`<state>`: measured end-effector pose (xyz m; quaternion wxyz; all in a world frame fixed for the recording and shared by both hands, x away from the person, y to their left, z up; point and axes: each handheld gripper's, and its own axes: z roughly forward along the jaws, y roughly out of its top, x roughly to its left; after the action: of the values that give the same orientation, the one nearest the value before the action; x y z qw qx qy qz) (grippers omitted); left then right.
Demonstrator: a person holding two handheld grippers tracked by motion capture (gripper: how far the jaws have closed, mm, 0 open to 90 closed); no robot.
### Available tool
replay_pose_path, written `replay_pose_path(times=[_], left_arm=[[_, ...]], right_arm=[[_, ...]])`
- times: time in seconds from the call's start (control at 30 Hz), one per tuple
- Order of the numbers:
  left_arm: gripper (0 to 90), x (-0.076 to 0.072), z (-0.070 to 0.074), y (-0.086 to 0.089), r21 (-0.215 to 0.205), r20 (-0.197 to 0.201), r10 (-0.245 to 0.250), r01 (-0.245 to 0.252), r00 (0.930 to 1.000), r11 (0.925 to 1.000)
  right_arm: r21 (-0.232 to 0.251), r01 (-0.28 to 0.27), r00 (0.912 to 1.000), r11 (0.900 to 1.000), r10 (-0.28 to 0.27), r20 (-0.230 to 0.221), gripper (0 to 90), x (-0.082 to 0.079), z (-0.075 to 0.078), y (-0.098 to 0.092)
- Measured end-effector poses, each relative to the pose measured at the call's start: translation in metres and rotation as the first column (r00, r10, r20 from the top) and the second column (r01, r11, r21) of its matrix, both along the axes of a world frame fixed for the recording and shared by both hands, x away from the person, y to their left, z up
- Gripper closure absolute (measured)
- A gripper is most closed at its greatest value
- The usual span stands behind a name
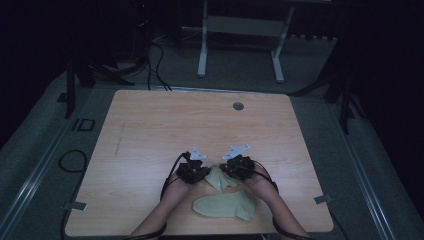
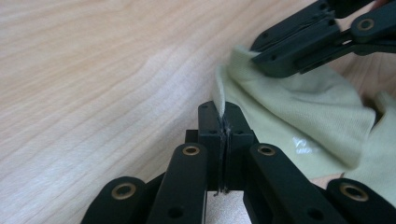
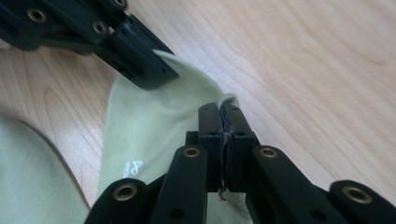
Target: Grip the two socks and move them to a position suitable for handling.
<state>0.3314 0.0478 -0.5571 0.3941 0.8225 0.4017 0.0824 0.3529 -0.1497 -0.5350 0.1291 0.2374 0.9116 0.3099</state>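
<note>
Near table [image 1: 150, 125] front edge, at 6 o'clock: left gripper [image 2: 223, 116] and right gripper [image 3: 223, 112] both clamped on cuff corners of pale green sock [image 1: 220, 176]. Second sock [image 1: 227, 206] lies flat just below. Step: grasp made. Next likely: lift and spread evenly, keeping both pinches firm.

Lab or recording room, dim. Pale wood worktop [image 1: 150, 130] at centre, cable grommet [image 1: 238, 106] set near far edge. Grey carpet floor [image 1: 240, 60] all round. White frame legs of second desk [image 1: 202, 50] behind, far side. Black cables [image 1: 155, 65] trailing across floor at upper left, another loop [image 1: 72, 161] beside worktop. Dark stand legs [image 1: 70, 85] left and right, like tripods. Metal rail [image 1: 30, 185] running along floor at left. No home furnishings; looks like test setup.
</note>
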Motion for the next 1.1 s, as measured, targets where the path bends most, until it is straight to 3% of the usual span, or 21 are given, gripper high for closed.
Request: replay_pose_path(times=[0.27, 0.33, 0.5, 0.53, 0.73, 0.8, 0.87, 0.93, 0.97, 1.0, 1.1], left_arm=[[88.4, -0.011, 0.014, 0.014, 0.012, 0.039, 0.067, -0.067, 0.9970, 0.9977], [88.4, -0.014, 0.015, 0.018, -0.007, 0.044, 0.089, -0.089, 0.9951, 0.9960], [88.2, -0.021, 0.017, 0.022, -0.013, 0.065, 0.114, -0.113, 0.9914, 0.9935], [88.1, -0.026, 0.015, 0.024, -0.043, 0.068, 0.136, -0.133, 0.9883, 0.9901], [87.8, -0.034, 0.000, 0.024, -0.040, 0.055, 0.160, -0.157, 0.9856, 0.9867], [87.4, -0.033, -0.006, 0.025, -0.048, 0.027, 0.159, -0.158, 0.9869, 0.9863], [81.8, -0.032, -0.011, 0.026, -0.041, 0.002, 0.161, -0.161, 0.9869, 0.9861], [59.8, -0.036, -0.012, 0.024, -0.014, 0.028, 0.158, -0.158, 0.9870, 0.9874], [54.3, -0.039, -0.011, 0.024, 0.005, 0.057, 0.159, -0.160, 0.9856, 0.9872], [50.4, -0.041, -0.010, 0.024, 0.011, 0.069, 0.157, -0.158, 0.9852, 0.9873], [50.6, -0.042, -0.002, 0.031, -0.013, 0.094, 0.160, -0.159, 0.9827, 0.9871]], right_arm=[[0.077, 0.074, 0.9966, 0.994, -0.077, 0.031, 88.1, -0.008, 0.018, -0.032], [0.084, 0.097, 0.9942, 0.992, -0.100, 0.040, 88.1, -0.008, 0.021, -0.042], [0.109, 0.141, 0.9896, 0.984, -0.143, 0.011, 88.0, -0.005, 0.022, -0.059], [0.128, 0.164, 0.9862, 0.978, -0.165, -0.002, 87.8, -0.003, 0.021, -0.064], [0.124, 0.175, 0.9845, 0.977, -0.173, -0.029, 87.4, -0.002, 0.009, -0.063], [0.118, 0.179, 0.9837, 0.977, -0.176, -0.038, 87.4, -0.001, 0.004, -0.062], [0.110, 0.186, 0.9821, 0.976, -0.181, -0.051, 86.2, 0.000, -0.001, -0.060], [0.101, 0.200, 0.9786, 0.974, -0.194, -0.068, 70.8, 0.001, -0.006, -0.059], [0.104, 0.208, 0.9763, 0.973, -0.200, -0.083, 68.5, 0.001, -0.008, -0.058], [0.098, 0.210, 0.9761, 0.973, -0.203, -0.078, 68.7, 0.001, -0.009, -0.059], [0.084, 0.205, 0.9782, 0.975, -0.201, -0.052, 66.4, -0.003, -0.006, -0.059]])
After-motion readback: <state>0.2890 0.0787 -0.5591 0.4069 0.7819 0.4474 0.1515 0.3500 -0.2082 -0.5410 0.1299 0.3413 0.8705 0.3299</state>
